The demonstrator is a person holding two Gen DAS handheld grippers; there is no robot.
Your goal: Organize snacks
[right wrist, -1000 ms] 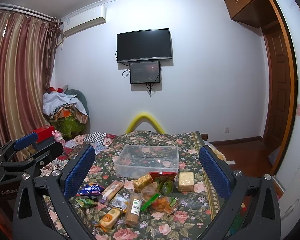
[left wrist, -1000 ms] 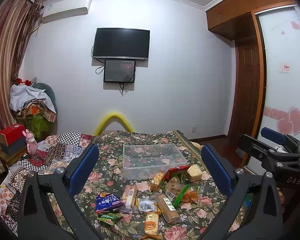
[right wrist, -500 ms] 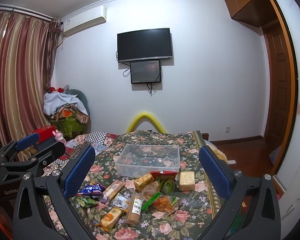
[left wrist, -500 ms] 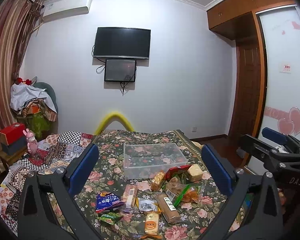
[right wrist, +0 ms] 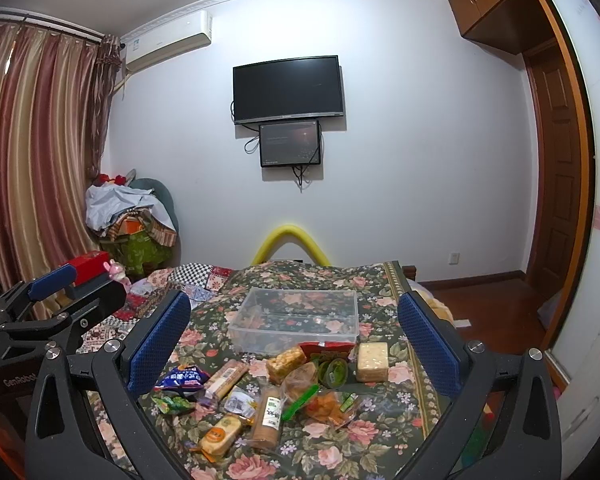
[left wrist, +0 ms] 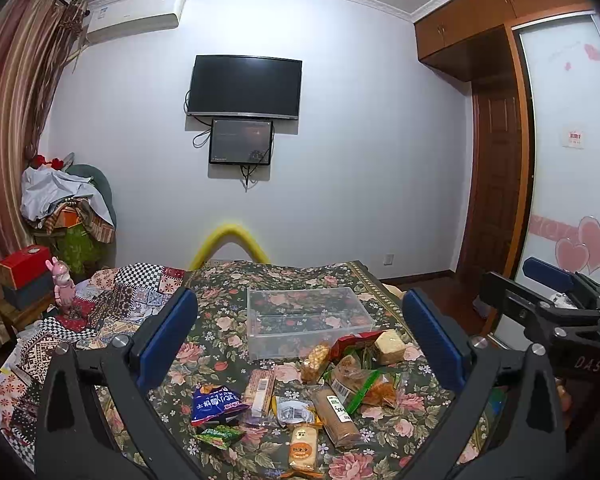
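**Both claws wide above the snack pile**

The left claw (left wrist: 300,344) and right claw (right wrist: 294,340) hang released, gripping nothing, over a floral bed (right wrist: 364,444). The clear plastic bin (right wrist: 296,320) sits at 12 o'clock of the snacks (right wrist: 268,388), which lie loose just beside its near wall. A blue packet (left wrist: 216,400) lies at 9 o'clock of the pile, a square cracker pack (right wrist: 373,356) at 2 o'clock

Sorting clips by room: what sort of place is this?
Most likely a home bedroom: a wall-mounted TV, curtains, a built-in wardrobe, and snacks lying on a floral bedspread.
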